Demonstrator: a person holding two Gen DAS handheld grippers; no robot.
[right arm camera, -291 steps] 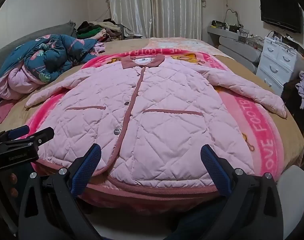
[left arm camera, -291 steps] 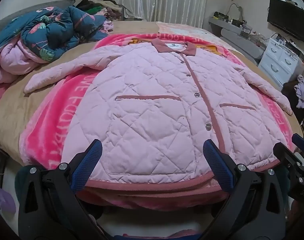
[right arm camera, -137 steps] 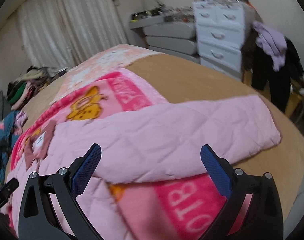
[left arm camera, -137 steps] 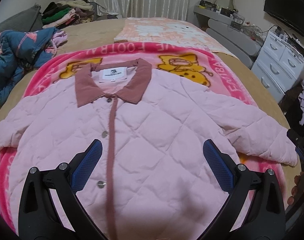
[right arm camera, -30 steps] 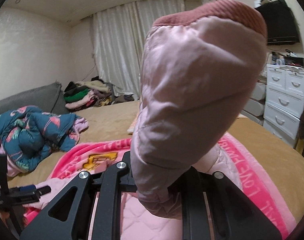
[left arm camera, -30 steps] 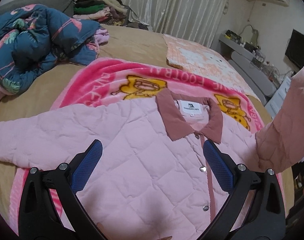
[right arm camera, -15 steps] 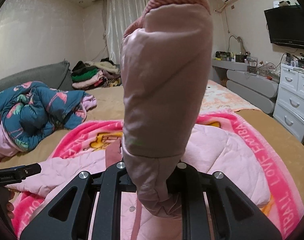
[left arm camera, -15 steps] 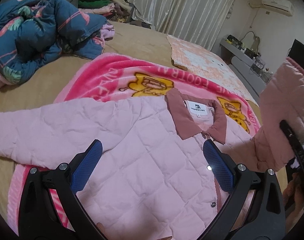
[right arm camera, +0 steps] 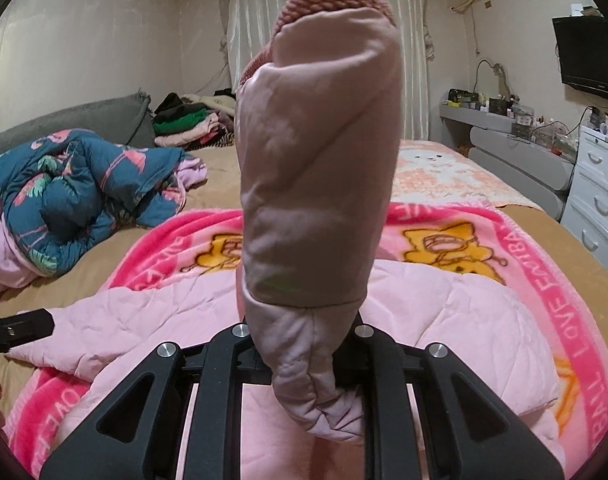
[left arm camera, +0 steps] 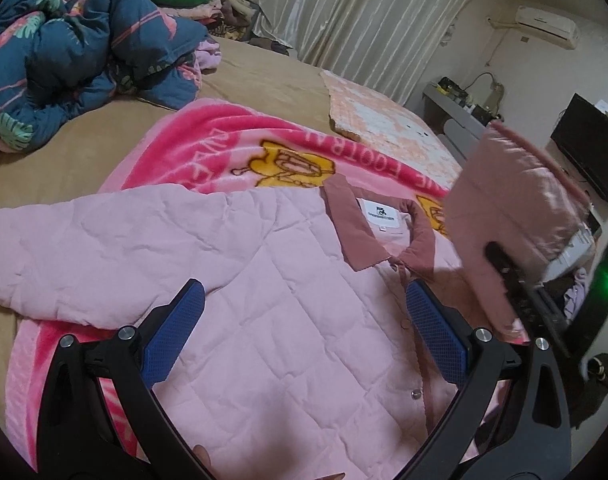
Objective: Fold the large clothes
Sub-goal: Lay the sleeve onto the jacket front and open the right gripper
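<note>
A pink quilted jacket [left arm camera: 264, 280] with a dusty-rose collar [left arm camera: 343, 216] lies face up on a pink cartoon blanket [left arm camera: 208, 148] on the bed. My left gripper [left arm camera: 304, 332] is open and empty, hovering over the jacket's chest below the collar. My right gripper [right arm camera: 304, 356] is shut on the jacket's right sleeve [right arm camera: 319, 160], which stands up in front of its camera with the ribbed cuff [right arm camera: 331, 0] on top. The held sleeve also shows in the left wrist view [left arm camera: 511, 200], lifted at the right above the jacket. The other sleeve [left arm camera: 64, 248] lies flat, stretched out to the left.
A crumpled blue floral duvet [left arm camera: 64, 52] lies at the bed's far left, with a pile of clothes [right arm camera: 188, 120] behind it. A peach mat [left arm camera: 379, 116] lies beyond the blanket. White drawers [right arm camera: 599, 196], a grey shelf and a wall TV [right arm camera: 591, 52] stand to the right.
My right gripper has carried the held sleeve further in over the jacket's body. My left gripper has shifted slightly left and stays open.
</note>
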